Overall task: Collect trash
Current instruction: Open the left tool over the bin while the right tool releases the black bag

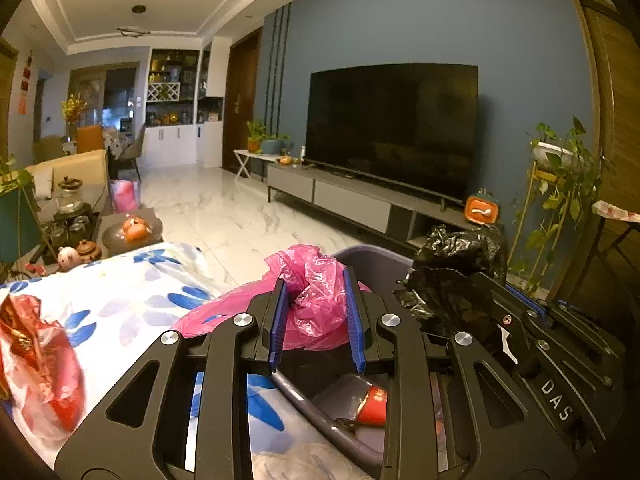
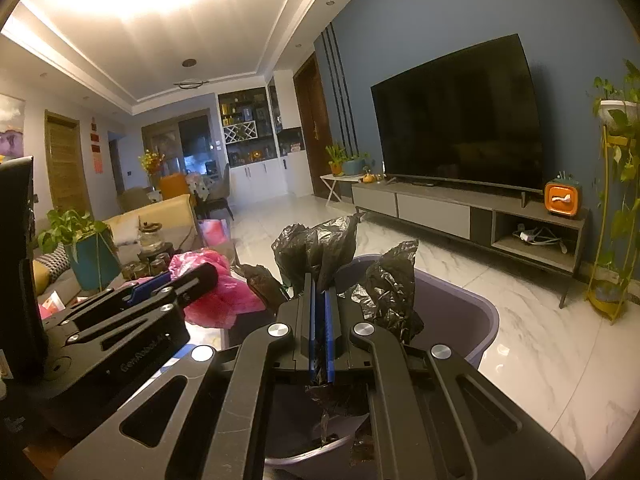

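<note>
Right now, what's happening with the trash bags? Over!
Left gripper shut on pink bag. Right gripper shut on black bag. Both over purple bin. Nothing in the way.

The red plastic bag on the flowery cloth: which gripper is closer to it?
Left. The left gripper, holding the pink bag, is beside the red plastic bag; the right gripper is farther away.

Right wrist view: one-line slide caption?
Right gripper clamps a black bag over the purple bin.
</note>
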{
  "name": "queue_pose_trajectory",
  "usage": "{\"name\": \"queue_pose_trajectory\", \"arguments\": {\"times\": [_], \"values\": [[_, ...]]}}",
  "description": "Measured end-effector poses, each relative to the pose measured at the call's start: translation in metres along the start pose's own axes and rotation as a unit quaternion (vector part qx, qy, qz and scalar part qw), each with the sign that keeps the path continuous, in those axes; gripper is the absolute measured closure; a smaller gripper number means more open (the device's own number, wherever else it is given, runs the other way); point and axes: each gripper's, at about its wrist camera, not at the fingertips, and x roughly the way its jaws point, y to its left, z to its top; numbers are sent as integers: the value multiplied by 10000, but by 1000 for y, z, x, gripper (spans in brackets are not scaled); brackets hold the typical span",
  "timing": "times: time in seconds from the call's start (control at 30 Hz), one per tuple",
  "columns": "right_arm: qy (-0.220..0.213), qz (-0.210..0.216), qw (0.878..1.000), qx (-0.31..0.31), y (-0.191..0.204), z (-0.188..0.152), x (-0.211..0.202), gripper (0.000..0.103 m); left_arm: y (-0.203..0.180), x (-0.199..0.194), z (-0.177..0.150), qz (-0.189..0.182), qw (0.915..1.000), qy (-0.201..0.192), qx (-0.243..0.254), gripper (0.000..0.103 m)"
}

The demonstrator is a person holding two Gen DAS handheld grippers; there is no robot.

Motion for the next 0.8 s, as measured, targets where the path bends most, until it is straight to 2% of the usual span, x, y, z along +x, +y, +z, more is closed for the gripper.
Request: {"name": "queue_pose_trajectory", "arguments": {"times": [0.4,0.5,0.57,0.8], "values": [[83,8,10000,27,-3,0,9,98,-5,26,-7,-45,9994,309,126,76],[148,62,9999,40,-8,1,14,98,0,28,-7,-43,9993,366,42,72],[204,56,9998,57,-9,0,17,98,2,28,-7,-118,9992,386,-19,66],[272,90,9995,142,-16,1,21,97,7,24,-8,-42,9994,287,-185,42]]}}
